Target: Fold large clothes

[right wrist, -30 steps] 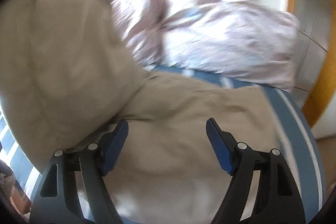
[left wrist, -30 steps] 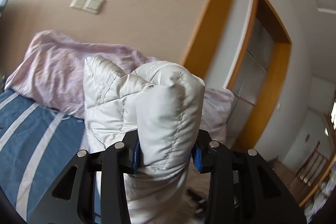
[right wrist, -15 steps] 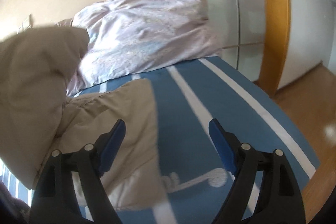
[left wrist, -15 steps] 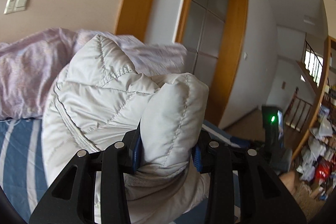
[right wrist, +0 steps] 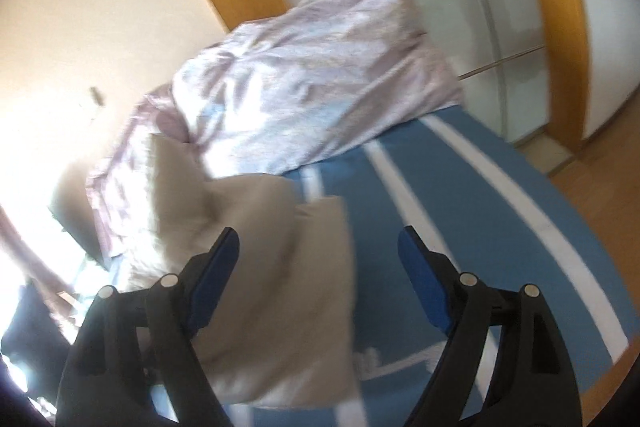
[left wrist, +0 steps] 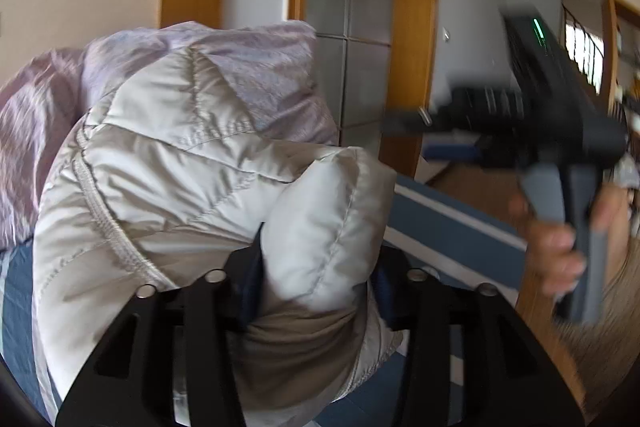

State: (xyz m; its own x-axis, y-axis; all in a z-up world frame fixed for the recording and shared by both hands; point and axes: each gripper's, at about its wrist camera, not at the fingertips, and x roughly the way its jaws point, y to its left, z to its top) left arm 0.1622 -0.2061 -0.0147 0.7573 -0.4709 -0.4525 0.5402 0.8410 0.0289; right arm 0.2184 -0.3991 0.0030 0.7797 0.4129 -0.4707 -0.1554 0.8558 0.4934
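Observation:
A pale beige quilted puffer jacket (left wrist: 160,167) is bunched up over the blue striped bed. My left gripper (left wrist: 316,279) has a thick fold of it between its blue pads. The jaws are opening, and the puffy fold still fills the gap and touches both pads. In the right wrist view the jacket (right wrist: 280,267) lies on the sheet, reaching under the left finger. My right gripper (right wrist: 318,235) hangs open above the jacket's edge with nothing between its fingers. A hand (left wrist: 556,243) grips that gripper's handle at the right of the left wrist view.
The bed has a blue sheet with white stripes (right wrist: 480,207). A crumpled pink duvet (right wrist: 312,87) is heaped at its head against the wall. A wooden-framed frosted glass door (left wrist: 360,27) and wooden floor (right wrist: 592,167) lie past the bed's right side.
The left wrist view has swung right with the jacket fold still between the pads, and the right gripper has come into it. The right gripper has moved off the jacket toward bare sheet and rolled.

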